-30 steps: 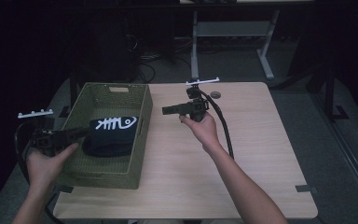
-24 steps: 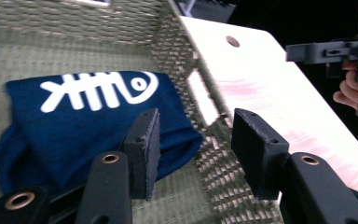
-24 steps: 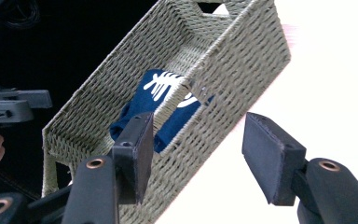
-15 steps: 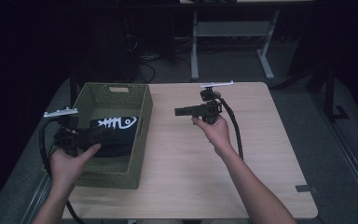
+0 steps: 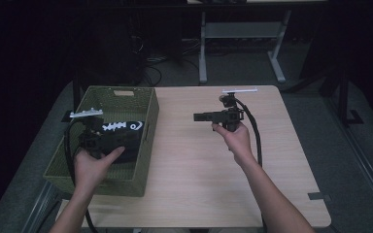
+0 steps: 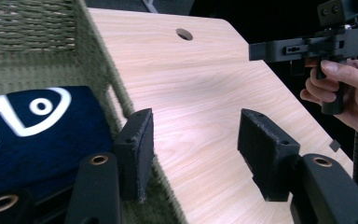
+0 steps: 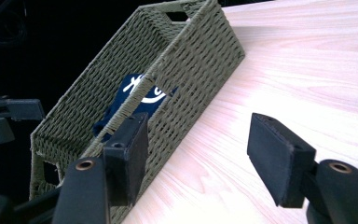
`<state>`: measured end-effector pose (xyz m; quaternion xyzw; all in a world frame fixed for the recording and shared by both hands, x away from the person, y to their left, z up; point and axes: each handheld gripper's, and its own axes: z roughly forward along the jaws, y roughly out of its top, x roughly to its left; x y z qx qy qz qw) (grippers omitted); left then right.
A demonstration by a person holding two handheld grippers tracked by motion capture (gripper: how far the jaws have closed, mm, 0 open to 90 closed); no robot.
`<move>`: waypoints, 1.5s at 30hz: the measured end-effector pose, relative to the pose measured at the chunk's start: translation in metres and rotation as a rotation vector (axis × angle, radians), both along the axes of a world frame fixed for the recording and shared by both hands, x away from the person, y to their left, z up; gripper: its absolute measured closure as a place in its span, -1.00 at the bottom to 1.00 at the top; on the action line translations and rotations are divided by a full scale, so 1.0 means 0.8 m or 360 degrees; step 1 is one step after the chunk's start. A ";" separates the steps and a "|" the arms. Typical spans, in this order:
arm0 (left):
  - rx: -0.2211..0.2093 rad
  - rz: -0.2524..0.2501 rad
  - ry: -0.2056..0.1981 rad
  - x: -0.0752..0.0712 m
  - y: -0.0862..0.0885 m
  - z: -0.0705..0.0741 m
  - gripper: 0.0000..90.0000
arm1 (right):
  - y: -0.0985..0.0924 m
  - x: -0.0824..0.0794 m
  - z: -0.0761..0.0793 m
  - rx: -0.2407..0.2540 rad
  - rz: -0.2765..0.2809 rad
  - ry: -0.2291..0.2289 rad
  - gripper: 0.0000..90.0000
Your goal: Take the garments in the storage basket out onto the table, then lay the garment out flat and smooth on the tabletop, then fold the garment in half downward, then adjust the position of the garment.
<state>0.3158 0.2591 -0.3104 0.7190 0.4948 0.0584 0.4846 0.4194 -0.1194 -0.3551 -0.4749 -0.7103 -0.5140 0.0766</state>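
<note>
A pale wood table (image 5: 194,170) stands in a dark room. A green basket (image 5: 145,145) on its left holds a navy cloth (image 5: 121,131). Both hands have shifted rightward; the left gripper (image 6: 193,140) and right gripper (image 7: 198,149) have just been opening, both empty.

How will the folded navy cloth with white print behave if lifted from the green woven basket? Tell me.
The navy cloth probably flops and unfolds, being soft fabric. It looks light. The green woven basket likely stays put.
</note>
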 end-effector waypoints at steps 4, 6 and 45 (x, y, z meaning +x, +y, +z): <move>-0.0020 -0.0042 0.0003 0.003 -0.012 -0.003 -0.09 | -0.009 -0.001 -0.005 0.0011 -0.0014 0.0010 -0.22; -0.0026 -0.0055 0.0001 0.004 -0.018 -0.003 -0.10 | -0.013 -0.003 -0.006 0.0013 -0.0020 0.0012 -0.23; -0.0106 -0.0261 0.0018 0.023 -0.096 -0.015 -0.22 | -0.116 -0.037 -0.035 -0.0024 -0.0220 0.0060 -0.27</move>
